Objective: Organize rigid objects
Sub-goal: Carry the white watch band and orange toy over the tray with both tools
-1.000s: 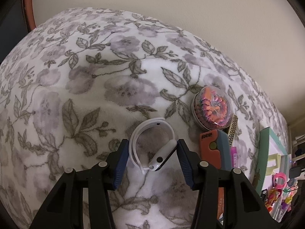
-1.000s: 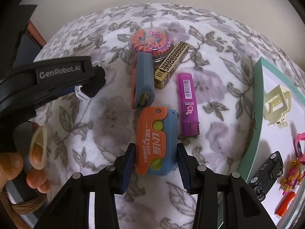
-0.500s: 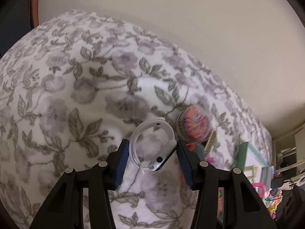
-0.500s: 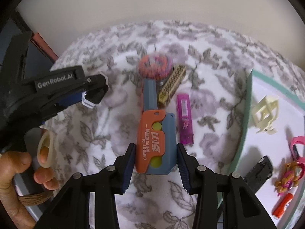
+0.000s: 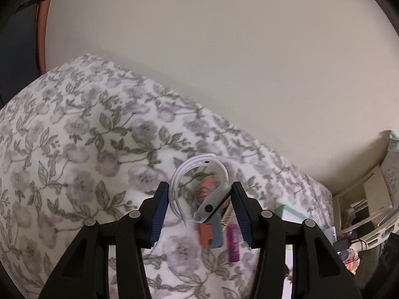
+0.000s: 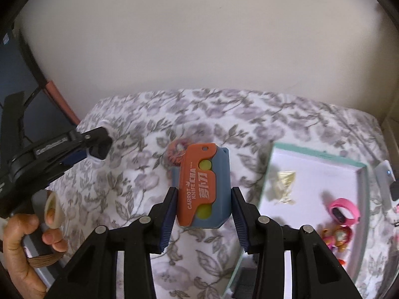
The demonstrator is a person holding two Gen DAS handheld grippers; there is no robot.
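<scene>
My left gripper [image 5: 198, 206] is shut on a white smartwatch [image 5: 212, 203] with a looped white band and holds it in the air above the floral bedspread [image 5: 74, 174]. My right gripper [image 6: 203, 211] is shut on an orange and blue carrot knife toy [image 6: 203, 186], also lifted off the bed. The left gripper also shows in the right wrist view [image 6: 97, 147], at the left, held by a hand. A green-rimmed white tray [image 6: 314, 154] lies to the right of the right gripper.
On the bed lie a round case of orange hair ties [image 6: 175, 152], a purple lighter [image 5: 234, 243], a second orange and blue toy [image 5: 210, 234] and a gold patterned box [image 5: 227, 215]. The tray holds a cream clip [image 6: 283, 183], a pink band [image 6: 345, 210] and small toys [image 6: 336, 238]. A wall stands behind the bed.
Both grippers have risen from the bed with their objects, the watch and the carrot knife toy. The bed items now look smaller and farther below.
</scene>
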